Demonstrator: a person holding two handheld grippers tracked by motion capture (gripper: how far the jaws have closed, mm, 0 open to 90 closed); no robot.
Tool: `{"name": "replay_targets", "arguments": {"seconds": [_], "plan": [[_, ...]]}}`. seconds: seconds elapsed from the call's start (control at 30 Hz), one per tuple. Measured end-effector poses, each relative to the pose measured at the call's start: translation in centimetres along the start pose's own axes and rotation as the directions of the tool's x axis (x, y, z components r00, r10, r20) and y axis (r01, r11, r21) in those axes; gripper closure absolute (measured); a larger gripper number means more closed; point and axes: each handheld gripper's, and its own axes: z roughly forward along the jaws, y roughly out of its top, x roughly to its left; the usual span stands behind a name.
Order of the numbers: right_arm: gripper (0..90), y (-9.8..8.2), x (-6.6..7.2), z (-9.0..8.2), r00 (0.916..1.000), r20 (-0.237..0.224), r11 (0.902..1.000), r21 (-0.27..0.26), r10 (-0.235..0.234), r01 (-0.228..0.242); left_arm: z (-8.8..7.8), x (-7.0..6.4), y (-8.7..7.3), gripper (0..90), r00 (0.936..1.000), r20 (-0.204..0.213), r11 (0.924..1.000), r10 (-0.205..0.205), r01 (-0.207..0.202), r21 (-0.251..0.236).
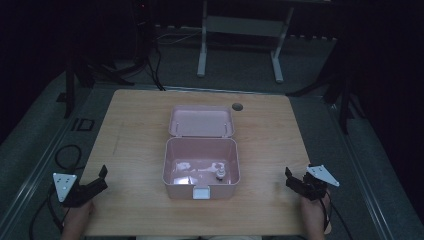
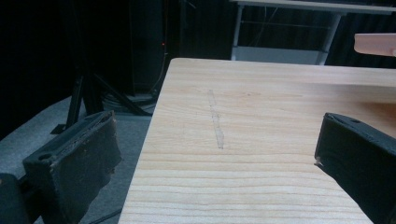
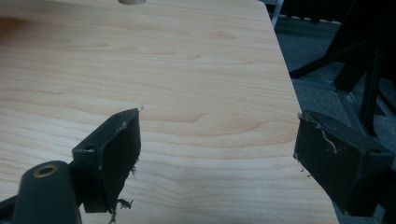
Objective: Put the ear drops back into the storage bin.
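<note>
Pink box (image 1: 201,167) (lid up) mid-bench (image 1: 135,135); left gripper (image 1: 95,184) and right gripper (image 1: 296,183) flank it, fingers spread, empty; reach likely next.

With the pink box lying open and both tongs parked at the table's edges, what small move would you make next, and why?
Probably bring the right tongs in toward the box: its lid is already open, a small object sits at its right front, nearer that side, and both tongs are open and empty, with the left tongs farther off.
</note>
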Motion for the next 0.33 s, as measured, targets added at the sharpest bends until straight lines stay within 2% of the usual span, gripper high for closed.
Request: {"name": "replay_targets", "arguments": {"seconds": [0.33], "plan": [[14.4,-0.08,-0.03,-0.11,0.9999,0.003,0.9999,0.004,0.014,-0.014,-0.02,0.01,0.0,0.3,1.0,0.0,1.0,-0.003,0.003,-0.001]]}}
